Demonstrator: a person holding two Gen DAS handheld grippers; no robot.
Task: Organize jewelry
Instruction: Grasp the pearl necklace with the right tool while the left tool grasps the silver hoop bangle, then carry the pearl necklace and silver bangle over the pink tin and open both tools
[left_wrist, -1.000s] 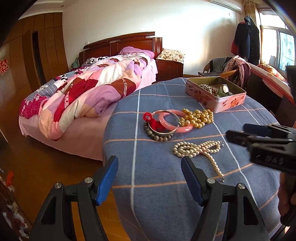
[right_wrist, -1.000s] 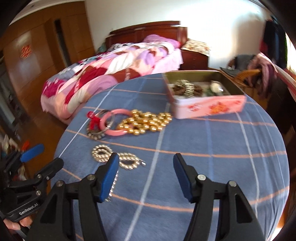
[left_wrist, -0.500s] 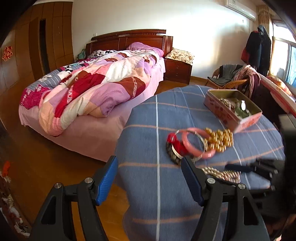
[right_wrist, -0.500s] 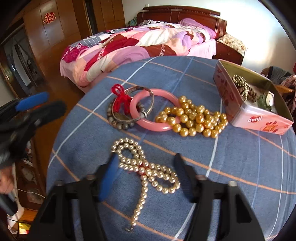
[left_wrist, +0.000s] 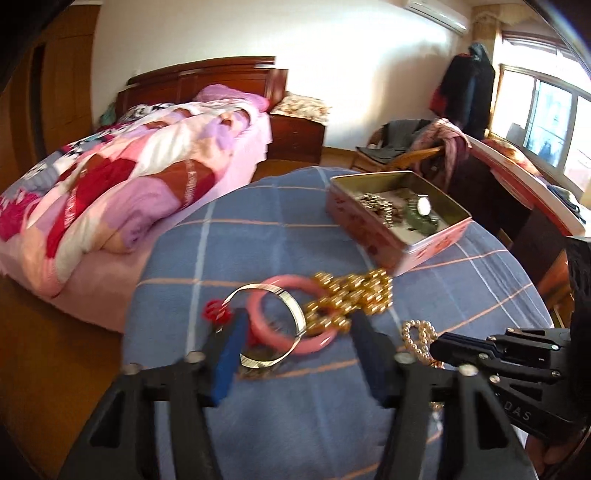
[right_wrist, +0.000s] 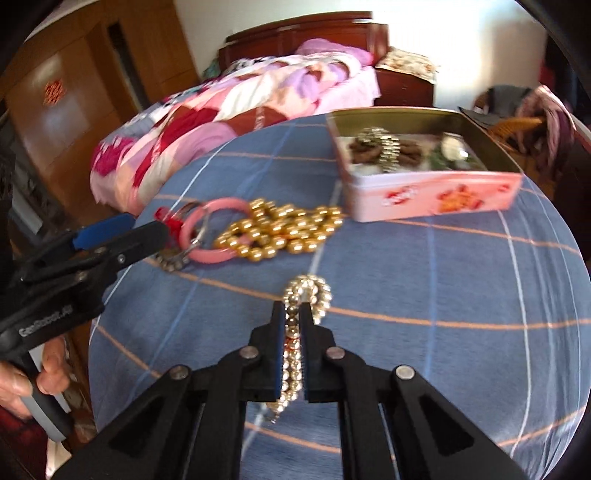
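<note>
Pearl necklace (right_wrist: 306, 295) lies on table (right_wrist: 443, 277) near the pink tin (right_wrist: 424, 192), right gripper (right_wrist: 291, 325) clenched on its strand. Left gripper (left_wrist: 295, 332), jaws just closing, straddles pink bangle (left_wrist: 291, 314), not gripping.

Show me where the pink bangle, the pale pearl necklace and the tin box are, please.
pink bangle (left_wrist: 317, 341): left wrist view, on its near rim.
pale pearl necklace (right_wrist: 321, 295): right wrist view, on the coiled loop beyond the tool tips.
tin box (right_wrist: 436, 195): right wrist view, on its pink front wall.
</note>
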